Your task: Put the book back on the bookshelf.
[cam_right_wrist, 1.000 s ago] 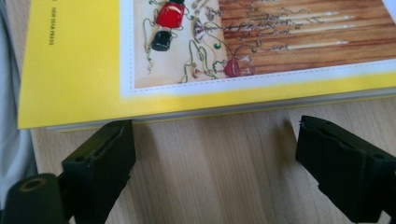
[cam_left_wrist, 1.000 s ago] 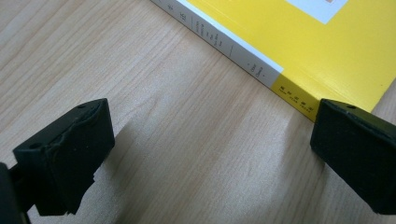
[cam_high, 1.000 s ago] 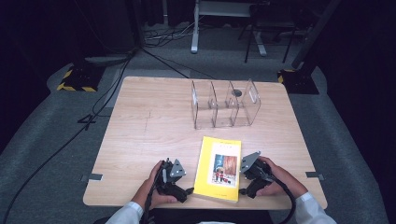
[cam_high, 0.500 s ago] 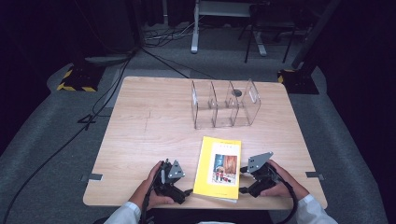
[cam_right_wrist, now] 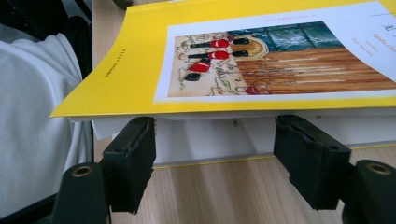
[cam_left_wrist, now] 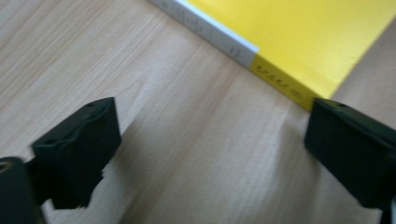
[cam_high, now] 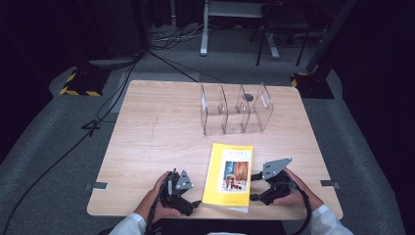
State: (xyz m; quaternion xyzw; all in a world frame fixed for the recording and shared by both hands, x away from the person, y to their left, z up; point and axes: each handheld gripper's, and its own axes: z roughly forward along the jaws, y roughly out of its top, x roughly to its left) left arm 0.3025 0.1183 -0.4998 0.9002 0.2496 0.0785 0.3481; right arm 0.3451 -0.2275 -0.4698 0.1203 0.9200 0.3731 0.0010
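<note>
We count one yellow paperback book on the tabletop. We count one clear acrylic file organiser, and it has three compartments set side by side. We count two hand-held grippers: the left hand-held gripper and the right hand-held gripper. Each one carries one grey three-cornered plate, so we count two plates, and each has two black jaws, so we count four jaws. We count two hands on them, one per hand-held gripper. We count one round dark grommet in the tabletop behind the organiser. On the floor beyond we count two yellow-and-black striped stand bases.
</note>
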